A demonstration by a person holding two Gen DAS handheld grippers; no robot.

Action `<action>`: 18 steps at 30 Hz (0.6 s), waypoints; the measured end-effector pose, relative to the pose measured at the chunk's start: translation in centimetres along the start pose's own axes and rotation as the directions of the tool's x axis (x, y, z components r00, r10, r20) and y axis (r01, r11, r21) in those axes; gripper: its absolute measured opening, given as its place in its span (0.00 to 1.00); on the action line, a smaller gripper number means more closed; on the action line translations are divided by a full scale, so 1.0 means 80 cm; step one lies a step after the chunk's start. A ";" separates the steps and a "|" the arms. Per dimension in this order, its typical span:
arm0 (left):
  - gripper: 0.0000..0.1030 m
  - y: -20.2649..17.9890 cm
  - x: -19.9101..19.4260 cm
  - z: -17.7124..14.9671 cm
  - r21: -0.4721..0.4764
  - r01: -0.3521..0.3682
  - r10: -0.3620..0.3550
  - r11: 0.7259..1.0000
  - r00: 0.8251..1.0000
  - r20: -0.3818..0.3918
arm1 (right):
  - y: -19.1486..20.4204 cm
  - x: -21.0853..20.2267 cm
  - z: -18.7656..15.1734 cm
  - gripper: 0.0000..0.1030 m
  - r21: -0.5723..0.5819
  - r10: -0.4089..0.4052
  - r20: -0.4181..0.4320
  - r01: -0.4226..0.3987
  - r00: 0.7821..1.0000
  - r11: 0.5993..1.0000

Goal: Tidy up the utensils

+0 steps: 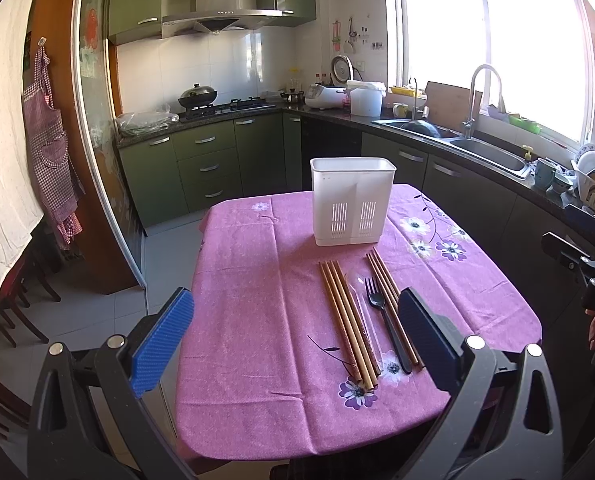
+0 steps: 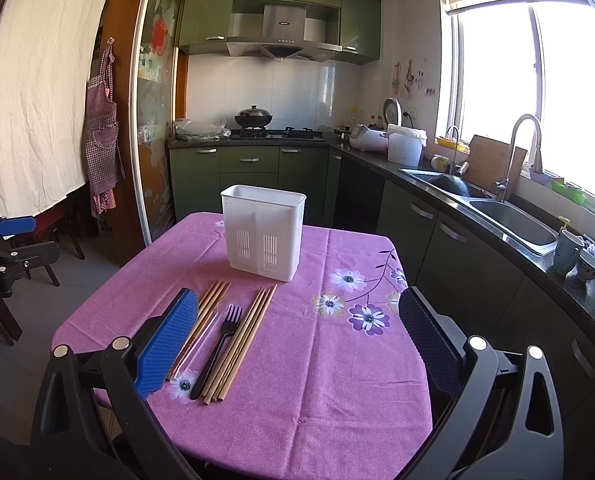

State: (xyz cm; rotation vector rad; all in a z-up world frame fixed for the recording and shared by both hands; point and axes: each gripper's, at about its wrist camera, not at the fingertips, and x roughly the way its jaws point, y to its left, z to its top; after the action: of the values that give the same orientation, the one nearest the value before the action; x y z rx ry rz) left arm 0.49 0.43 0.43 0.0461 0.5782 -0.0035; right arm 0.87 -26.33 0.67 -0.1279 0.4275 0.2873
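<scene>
You are at the very start: nothing has gone into the white holder (image 1: 353, 200) yet, and both tools hang empty above the near edge of the purple tablecloth (image 1: 265, 280).

Starting on your left, the left gripper (image 1: 295, 338) has its jaws spread wide, gripping nothing. Ahead of it, slightly toward its right finger, lie the left bundle of chopsticks (image 1: 347, 320), then a clear spoon (image 1: 362, 304) (hard to make out against the cloth), then the black fork (image 1: 385, 320), then the right bundle of chopsticks (image 1: 389, 292) running partly behind that finger. All rest flat, side by side, handles toward you.

The right gripper (image 2: 297, 342) is likewise wide open and empty; the utensil row sits just beside its left finger, well off its centre line.

Your next move probably calls for lowering one tool over a single bundle, closing on it, tipping it upright and dropping it into a compartment of the holder, which stands just beyond the tips of the row.
</scene>
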 end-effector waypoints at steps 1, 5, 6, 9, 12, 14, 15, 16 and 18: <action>0.94 0.000 0.000 0.001 0.000 0.000 0.000 1.000 1.000 -0.001 | 0.000 0.000 0.000 0.96 0.000 0.000 -0.001 0.000 1.000 1.000; 0.94 0.000 0.000 0.001 0.001 0.001 -0.001 1.000 1.000 -0.002 | 0.001 0.015 -0.006 0.96 0.000 -0.001 -0.008 0.001 1.000 1.000; 0.94 0.000 0.000 0.001 0.002 0.000 0.000 1.000 1.000 -0.002 | 0.002 0.015 -0.006 0.96 0.000 -0.002 -0.008 0.002 1.000 1.000; 0.94 0.000 0.000 0.001 0.001 0.003 -0.003 1.000 1.000 -0.002 | 0.001 0.015 -0.006 0.96 0.002 0.000 -0.009 0.000 1.000 1.000; 0.94 -0.002 0.001 0.000 0.005 0.002 -0.002 1.000 1.000 -0.004 | 0.002 0.016 -0.007 0.96 0.002 0.000 -0.011 0.000 1.000 1.000; 0.94 -0.002 0.002 0.000 0.006 0.003 -0.003 1.000 1.000 -0.008 | 0.005 0.015 -0.006 0.96 0.001 0.000 -0.011 0.000 1.000 1.000; 0.94 -0.003 0.002 0.000 0.006 0.002 -0.002 1.000 1.000 -0.009 | 0.005 0.015 -0.007 0.96 0.001 0.001 -0.011 -0.001 1.000 1.000; 0.94 -0.003 0.002 0.000 0.007 0.002 -0.001 1.000 1.000 -0.010 | 0.005 0.015 -0.006 0.96 0.001 0.000 -0.012 0.000 1.000 1.000; 0.94 -0.004 0.003 0.001 0.008 0.002 -0.002 1.000 1.000 -0.012 | 0.005 0.015 -0.007 0.96 0.002 0.000 -0.013 0.000 1.000 1.000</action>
State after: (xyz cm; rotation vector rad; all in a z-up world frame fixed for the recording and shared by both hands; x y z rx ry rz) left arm 0.71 0.13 0.34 0.0533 0.5903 -0.0076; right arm 1.57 -25.73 -0.32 -0.1276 0.4406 0.2860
